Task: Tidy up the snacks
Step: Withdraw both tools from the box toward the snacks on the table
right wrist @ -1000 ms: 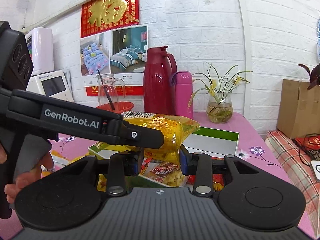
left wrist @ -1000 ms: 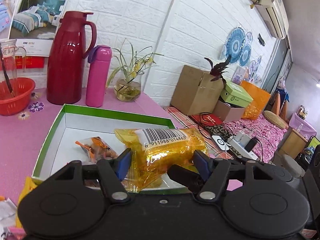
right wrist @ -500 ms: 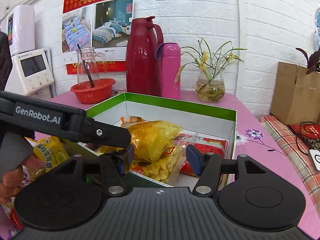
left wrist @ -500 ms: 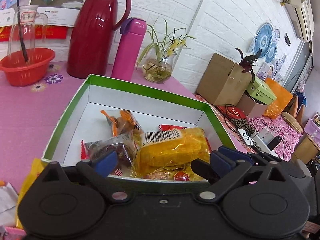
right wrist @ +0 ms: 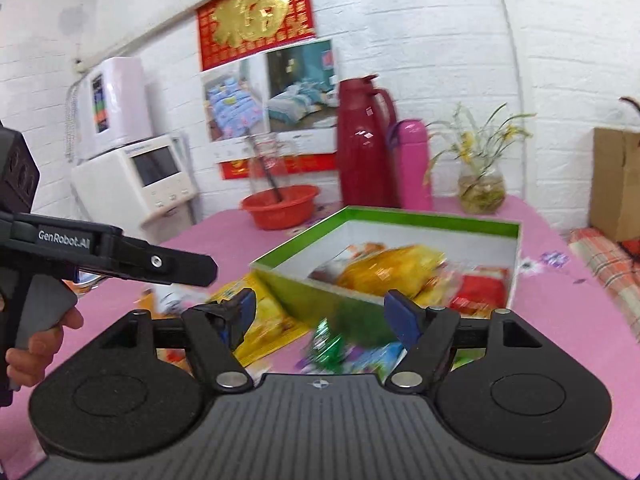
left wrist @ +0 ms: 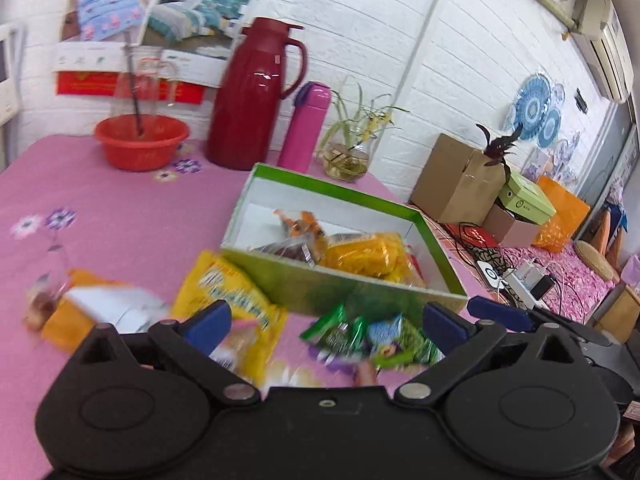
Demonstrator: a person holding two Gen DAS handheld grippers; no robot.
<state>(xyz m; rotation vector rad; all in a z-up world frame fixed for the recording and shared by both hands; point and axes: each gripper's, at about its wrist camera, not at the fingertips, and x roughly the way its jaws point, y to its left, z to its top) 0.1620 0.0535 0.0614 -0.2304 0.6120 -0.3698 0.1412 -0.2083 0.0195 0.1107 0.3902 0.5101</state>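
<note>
the left tongs [left wrist: 326, 322] stand spread wide with nothing between the blue pads, their jaws having just been opening; the right tongs [right wrist: 320, 312] are the same, wide apart and empty-handed, also just opened. both hang over the pink tabletop [left wrist: 112, 216] just short of the green box [left wrist: 344, 280], whose near wall stands between the tongs and the snacks inside: a yellow packet [left wrist: 368, 254], an orange-and-clear packet [left wrist: 300, 226] and a red packet [right wrist: 478, 292]. outside the box, a big yellow bag [left wrist: 232, 300] leans against its near corner, a green and blue packet [left wrist: 360, 336] lies below the left tongs, and an orange and white packet [left wrist: 92, 312] lies further left, all blurred. behind the box stand a red thermos jug [left wrist: 250, 96], a pink flask [left wrist: 306, 128], a glass vase of plants [left wrist: 346, 160] and a red bowl [left wrist: 140, 142]. the left tool's arm reads "genrobot.ai" [right wrist: 64, 238] in the right view; a red wall hanging [right wrist: 256, 16] bears a gold character.
</note>
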